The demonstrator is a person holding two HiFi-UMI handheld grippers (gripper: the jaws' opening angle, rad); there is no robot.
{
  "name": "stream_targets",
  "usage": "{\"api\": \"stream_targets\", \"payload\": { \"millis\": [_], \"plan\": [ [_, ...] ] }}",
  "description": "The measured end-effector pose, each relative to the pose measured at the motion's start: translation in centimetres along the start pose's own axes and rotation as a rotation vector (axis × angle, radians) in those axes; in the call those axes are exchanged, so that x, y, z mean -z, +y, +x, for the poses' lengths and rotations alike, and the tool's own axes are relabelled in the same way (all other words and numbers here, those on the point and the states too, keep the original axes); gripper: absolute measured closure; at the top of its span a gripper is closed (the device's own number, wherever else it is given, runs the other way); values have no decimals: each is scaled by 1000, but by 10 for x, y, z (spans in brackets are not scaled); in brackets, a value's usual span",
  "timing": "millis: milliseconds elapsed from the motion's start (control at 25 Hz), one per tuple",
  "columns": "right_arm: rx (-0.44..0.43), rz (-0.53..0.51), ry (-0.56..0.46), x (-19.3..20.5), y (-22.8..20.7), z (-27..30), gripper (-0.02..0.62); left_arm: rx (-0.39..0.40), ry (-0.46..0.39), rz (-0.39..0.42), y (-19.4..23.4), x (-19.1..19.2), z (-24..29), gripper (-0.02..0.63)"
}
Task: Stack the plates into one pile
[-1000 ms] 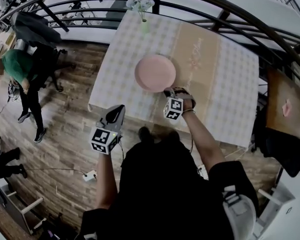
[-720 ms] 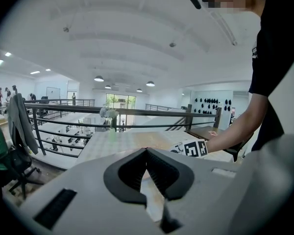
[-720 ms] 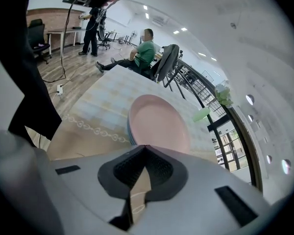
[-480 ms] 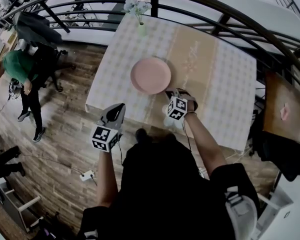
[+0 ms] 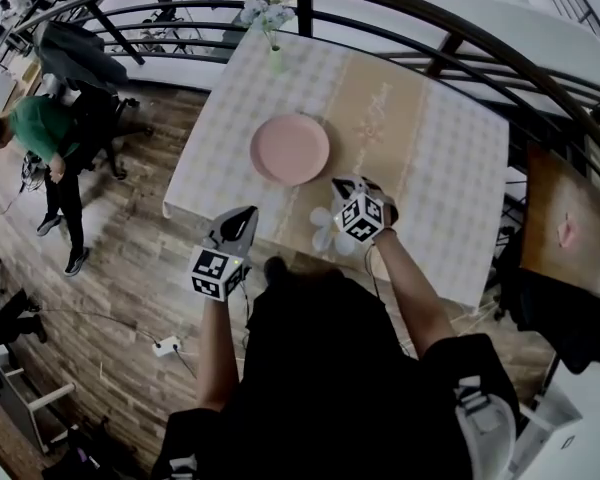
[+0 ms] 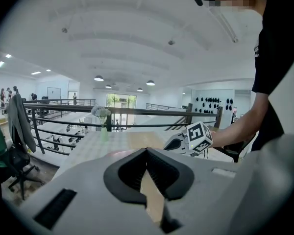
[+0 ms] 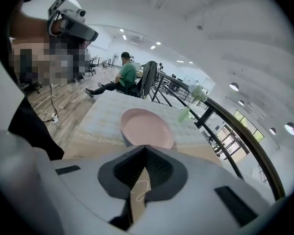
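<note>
A pile of pink plates [image 5: 291,148] sits on the checked tablecloth, just left of the beige runner [image 5: 372,128]. In the right gripper view the pile [image 7: 146,128] lies straight ahead, with darker rims showing under the top plate. My right gripper [image 5: 345,186] hovers over the runner near the table's front edge, a short way right of the pile, shut [image 7: 146,148] and holding nothing. My left gripper [image 5: 244,216] hangs off the table's near-left edge over the wooden floor, also shut [image 6: 147,151] and empty. From it, the right gripper's marker cube [image 6: 199,137] shows to the right.
A small vase of white flowers [image 5: 272,23] stands at the table's far edge. A curved black railing [image 5: 430,30] runs behind the table. A person in a green shirt [image 5: 38,133] stands on the floor at left, beside a chair draped with a jacket [image 5: 75,58].
My right gripper has drawn back from the plate pile's near rim toward the table's front edge. The left gripper has hardly moved. The head view has shifted slightly.
</note>
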State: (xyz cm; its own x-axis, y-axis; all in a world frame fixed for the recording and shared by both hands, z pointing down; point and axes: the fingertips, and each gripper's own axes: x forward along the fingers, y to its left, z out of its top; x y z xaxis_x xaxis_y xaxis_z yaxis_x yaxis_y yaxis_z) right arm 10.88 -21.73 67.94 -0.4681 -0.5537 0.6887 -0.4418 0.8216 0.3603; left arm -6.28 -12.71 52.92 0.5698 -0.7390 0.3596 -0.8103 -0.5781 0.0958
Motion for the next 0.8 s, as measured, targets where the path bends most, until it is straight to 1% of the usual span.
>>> {"api": "stream_targets", "payload": {
  "millis": [360, 560, 800],
  "plan": [
    [-73, 70, -153, -3, 1, -43, 598, -13, 6, -11, -42, 5, 14, 604],
    [-67, 75, -199, 7, -2, -63, 598, -23, 4, -18, -63, 10, 23, 604],
    [-112, 106, -266, 11, 9, -96, 600, -22, 1, -30, -85, 14, 27, 604]
  ]
}}
